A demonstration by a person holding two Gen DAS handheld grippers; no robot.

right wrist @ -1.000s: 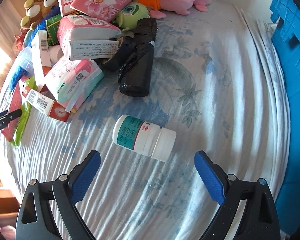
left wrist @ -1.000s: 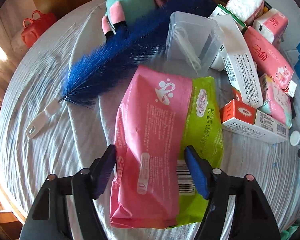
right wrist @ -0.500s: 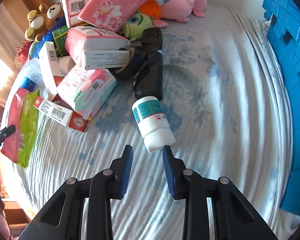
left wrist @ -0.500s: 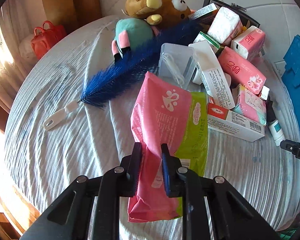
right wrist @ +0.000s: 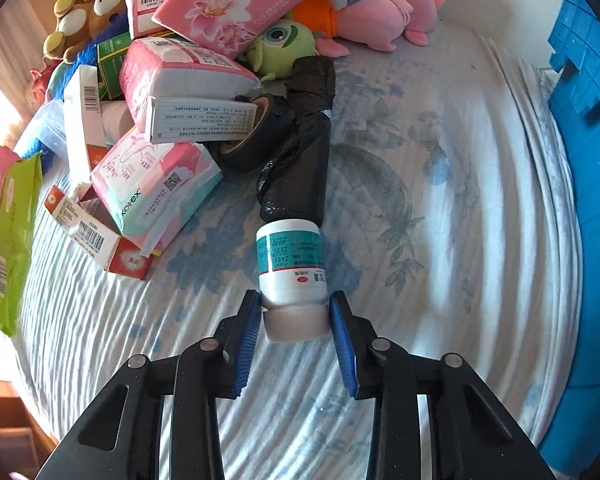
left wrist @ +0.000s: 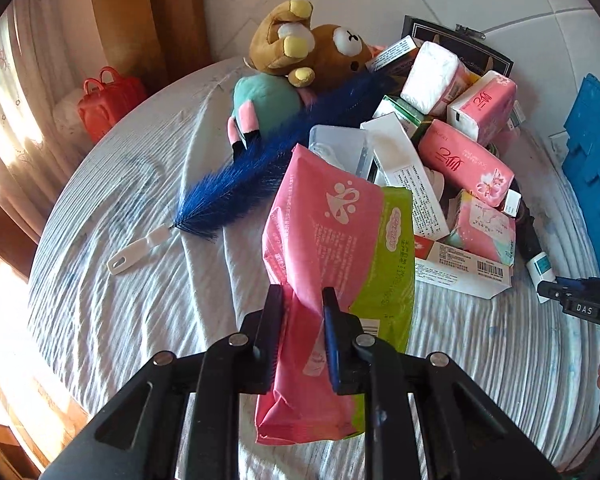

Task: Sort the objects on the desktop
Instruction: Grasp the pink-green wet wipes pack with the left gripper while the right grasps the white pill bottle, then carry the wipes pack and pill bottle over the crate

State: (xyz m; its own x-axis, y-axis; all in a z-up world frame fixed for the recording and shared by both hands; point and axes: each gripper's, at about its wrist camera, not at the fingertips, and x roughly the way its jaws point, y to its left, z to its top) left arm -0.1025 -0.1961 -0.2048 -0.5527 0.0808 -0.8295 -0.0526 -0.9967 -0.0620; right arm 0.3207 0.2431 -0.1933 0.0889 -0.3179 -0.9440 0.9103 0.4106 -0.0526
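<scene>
A pink-and-green soft packet (left wrist: pixel 332 232) hangs crumpled in my left gripper (left wrist: pixel 302 296), which is shut on its lower half and holds it above the striped cloth. The packet also shows at the left edge of the right wrist view (right wrist: pixel 8 220). A white pill bottle (right wrist: pixel 290 256) with a teal label sits between the pads of my right gripper (right wrist: pixel 296 300), cap end toward the camera. The jaws are closing and both pads press on the cap end. In the left wrist view the right gripper (left wrist: pixel 576 300) and the bottle (left wrist: pixel 540 266) sit at the far right.
A heap of tissue packs and boxes (left wrist: pixel 460 160) fills the back, with a blue brush (left wrist: pixel 268 168) and a plush bear (left wrist: pixel 312 48). A black bag roll (right wrist: pixel 300 160) lies just beyond the bottle. A blue crate (right wrist: pixel 588 160) stands on the right.
My left gripper closed on the packet and raised it off the cloth. My right gripper closed around the bottle, which turned from lying crosswise to pointing its cap at the camera.
</scene>
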